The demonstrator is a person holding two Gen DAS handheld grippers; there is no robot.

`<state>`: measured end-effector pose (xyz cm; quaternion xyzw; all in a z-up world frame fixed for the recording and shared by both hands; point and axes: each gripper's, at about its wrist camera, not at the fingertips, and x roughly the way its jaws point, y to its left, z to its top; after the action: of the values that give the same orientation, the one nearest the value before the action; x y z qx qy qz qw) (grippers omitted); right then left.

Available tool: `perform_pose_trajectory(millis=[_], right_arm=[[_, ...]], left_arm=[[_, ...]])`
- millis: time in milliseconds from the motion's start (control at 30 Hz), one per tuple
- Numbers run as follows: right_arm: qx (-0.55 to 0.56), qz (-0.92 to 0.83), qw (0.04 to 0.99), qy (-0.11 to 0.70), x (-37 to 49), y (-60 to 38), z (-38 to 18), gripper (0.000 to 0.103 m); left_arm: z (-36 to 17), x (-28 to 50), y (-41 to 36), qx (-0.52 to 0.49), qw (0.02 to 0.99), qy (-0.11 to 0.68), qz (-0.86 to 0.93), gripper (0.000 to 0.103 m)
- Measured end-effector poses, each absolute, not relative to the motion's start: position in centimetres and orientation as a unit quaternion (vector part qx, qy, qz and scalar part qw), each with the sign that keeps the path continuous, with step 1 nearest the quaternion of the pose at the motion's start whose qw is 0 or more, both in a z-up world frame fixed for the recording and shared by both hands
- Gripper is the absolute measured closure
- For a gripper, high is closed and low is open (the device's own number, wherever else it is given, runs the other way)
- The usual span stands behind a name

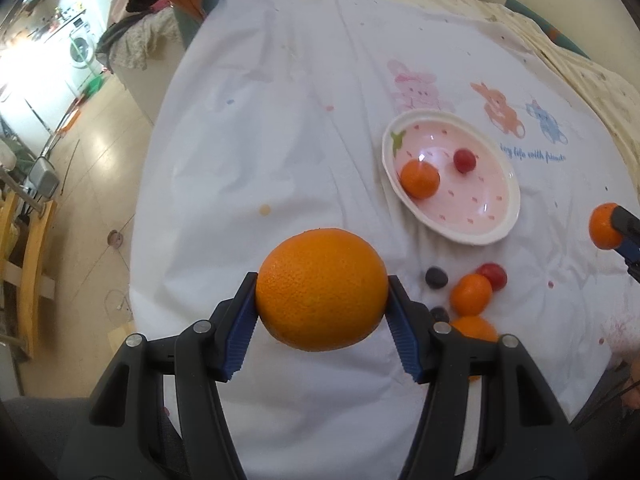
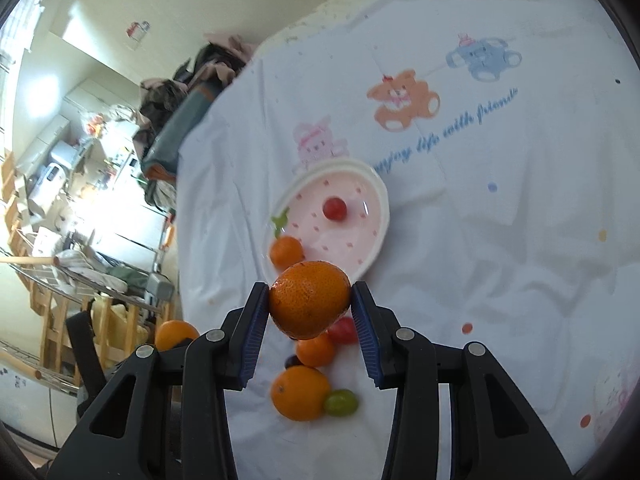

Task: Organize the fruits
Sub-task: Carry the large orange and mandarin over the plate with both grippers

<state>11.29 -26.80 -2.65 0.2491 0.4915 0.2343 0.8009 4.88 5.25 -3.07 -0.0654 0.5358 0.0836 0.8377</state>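
Left wrist view shows the big orange (image 1: 322,290) pinched at its widest part between the blue pads of the left gripper (image 1: 322,312), jaws about half open around it and pressing on both sides, the fruit held up above the white cloth (image 1: 248,120). Right wrist view shows a smaller mandarin (image 2: 309,305) clamped in the right gripper (image 2: 310,320), jaws narrower and closed on its sides, carried just short of the pink dish (image 2: 340,236).

That dish already holds a small mandarin (image 2: 286,251) near its rim and a red grape (image 2: 334,208) further in. More fruit lies on the cloth below the grippers: a loose orange (image 2: 300,394) touching a green grape (image 2: 340,402), another mandarin (image 2: 315,350), a red fruit (image 2: 343,330) and dark grapes (image 1: 435,277).

Both held fruits are round and smooth-skinned, gripped only along a narrow band, so a tilt or a jolt could let one roll out of the pads. The dish is shallow; fruit released from height could bounce out, or knock the mandarin at the rim over the edge. Both grippers heading for the same dish could collide. The cloth is wrinkled and probably soft beneath, so the dish may tip if the big orange lands near its rim.
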Motion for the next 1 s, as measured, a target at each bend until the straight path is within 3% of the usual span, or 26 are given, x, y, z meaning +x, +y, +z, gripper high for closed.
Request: perform_pose_trajectory(millis=[533,1000], right_arm=[[0.235,0.267,0.803,0.479,18.2,-25.0,-1.6,0.059],[0.192,0.253,0.776,0.544,23.0,-22.7,-7.1,0.059]], left_arm=[[0.7,12.5,3.7,-0.046,0.853,0.514,0.077,0.046],[-4.6,19.3,0.3,-0.030,0.837,0.546,0.032,0.046]])
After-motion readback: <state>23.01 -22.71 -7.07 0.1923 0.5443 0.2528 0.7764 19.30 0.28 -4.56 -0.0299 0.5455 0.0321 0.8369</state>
